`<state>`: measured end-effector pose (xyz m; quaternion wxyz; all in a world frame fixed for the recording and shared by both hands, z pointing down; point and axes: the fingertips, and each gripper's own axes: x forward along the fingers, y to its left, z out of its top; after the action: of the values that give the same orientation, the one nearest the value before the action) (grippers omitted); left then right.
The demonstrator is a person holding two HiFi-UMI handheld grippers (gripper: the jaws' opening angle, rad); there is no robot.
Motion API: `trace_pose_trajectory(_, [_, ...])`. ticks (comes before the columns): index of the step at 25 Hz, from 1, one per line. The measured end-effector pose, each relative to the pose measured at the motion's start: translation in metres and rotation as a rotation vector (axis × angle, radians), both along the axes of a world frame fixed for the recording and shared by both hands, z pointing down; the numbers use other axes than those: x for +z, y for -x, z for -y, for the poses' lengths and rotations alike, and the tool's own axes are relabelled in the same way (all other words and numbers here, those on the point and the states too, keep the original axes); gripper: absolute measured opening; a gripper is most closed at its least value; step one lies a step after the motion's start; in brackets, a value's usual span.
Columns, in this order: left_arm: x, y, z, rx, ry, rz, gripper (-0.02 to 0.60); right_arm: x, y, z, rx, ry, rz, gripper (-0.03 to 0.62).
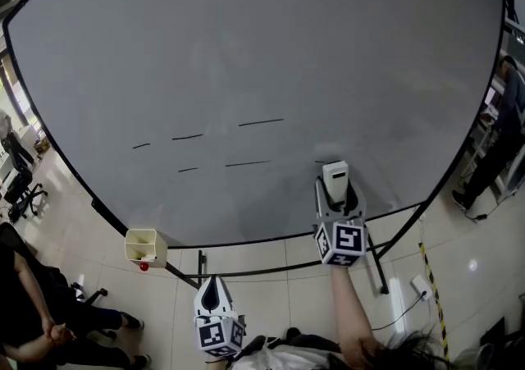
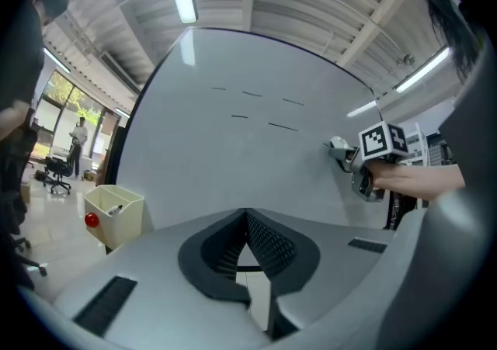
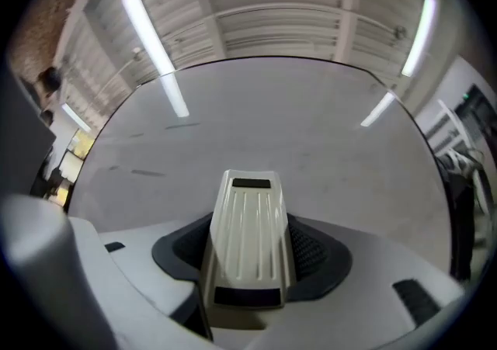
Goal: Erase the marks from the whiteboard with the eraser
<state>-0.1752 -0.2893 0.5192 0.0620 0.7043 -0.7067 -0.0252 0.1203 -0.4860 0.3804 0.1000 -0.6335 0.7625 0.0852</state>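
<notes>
**Head view, then each gripper: eraser in hand, every mark left to wipe**

Head view: the whiteboard fills most of the frame; five short dark marks lie in two rows across its lower middle, and a sixth small dash sits just beside the eraser; the right gripper holds that eraser up at the board's lower right, to the right of both rows; whether the pad touches the surface cannot be told here; the left gripper hangs below the board's edge, near a cream bin.

Left gripper view: its jaws are pressed together with nothing between them; the five marks show whole and unsmeared on the board; a marker pen lies in the bin.

Right gripper view: the jaws clamp the eraser by its sides, ribbed white back towards the camera; faint dashes sit well off to its left.

By these views the wiping looks barely begun; both rows remain, and the eraser would need to sweep leftwards across them.
</notes>
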Motion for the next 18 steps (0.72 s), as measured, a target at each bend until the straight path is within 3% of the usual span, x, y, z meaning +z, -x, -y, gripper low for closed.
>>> trace_pose_trajectory(3, [0.001,0.004,0.002,0.003,0.001,-0.003,-0.014,-0.016,-0.053,0.016,0.047,0.023,0.170,0.276])
trace_pose_trajectory(11, [0.003,0.027,0.000,-0.030,0.004,-0.006,-0.014,-0.012,-0.046,0.020,0.169,0.046,0.177,0.271])
trace_pose_trajectory(15, [0.008,0.032,0.001,-0.037,0.003,-0.026,-0.014,-0.009,-0.016,0.019,0.061,0.082,0.153,0.273])
trace_pose_trajectory(18, [0.005,0.029,0.003,-0.026,0.003,-0.023,-0.014,0.004,0.045,0.013,-0.090,0.143,0.074,0.273])
